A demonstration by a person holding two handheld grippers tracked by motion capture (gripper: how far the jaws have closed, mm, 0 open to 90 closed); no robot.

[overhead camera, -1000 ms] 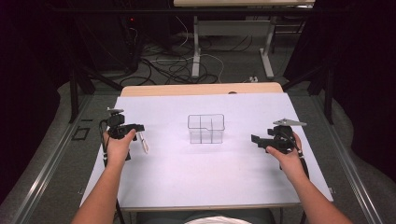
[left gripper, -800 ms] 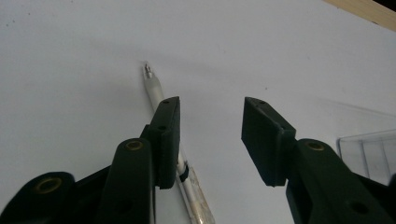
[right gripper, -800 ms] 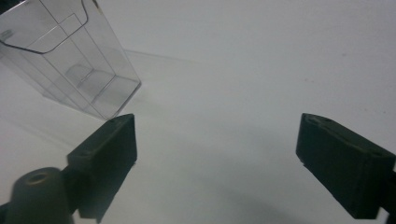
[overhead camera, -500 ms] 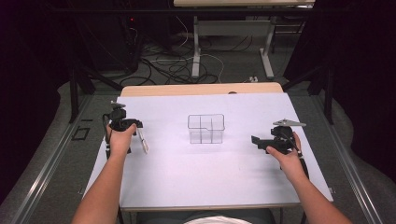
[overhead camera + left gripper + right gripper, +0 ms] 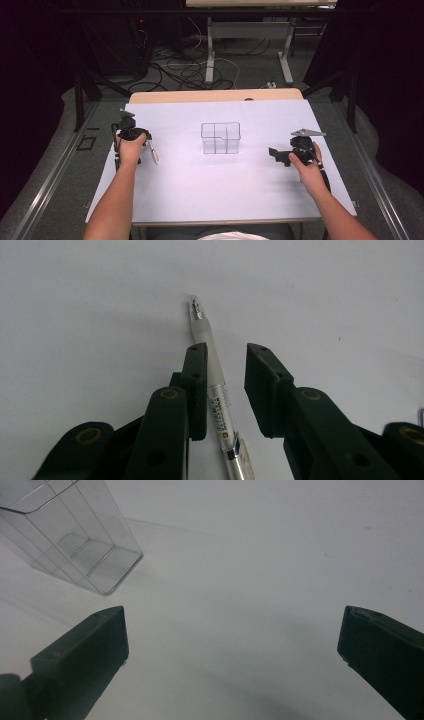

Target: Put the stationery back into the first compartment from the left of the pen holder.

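**Left gripper set around a pen, right gripper waiting open**

The desk [image 5: 220,195] is covered with a white sheet and carries very few things, so each one is easy to reach. It seems arranged like this on purpose: a clear box [image 5: 220,138] stands in the middle, between the two hands, and both arms can come to it from their own side. The box is upright, open at the top, and has dividers that split it into compartments. I judge that it is the place where the pen should go, but nothing is inside it at this moment.

The right gripper [image 5: 278,154] is held at the right side of the desk, well apart from the box and pointing toward it. In the right gripper view its two jaws stand wide apart with only bare white surface between them, and the box [image 5: 75,535] shows at the upper left. This gripper holds nothing and touches nothing; it looks like it waits for its turn.

The left gripper [image 5: 226,387] is at the left side of the desk, lowered over the pen [image 5: 214,390]. The pen lies flat on the sheet, near the left edge and well apart from the box, with its tip pointing away from the hand. The jaws are partly open and stand on both sides of the pen's body. The left jaw is touching or almost touching it, while a clear gap remains at the right jaw, so the pen is not yet clamped. The position suggests a grasp at the middle of the pen, where it balances well.
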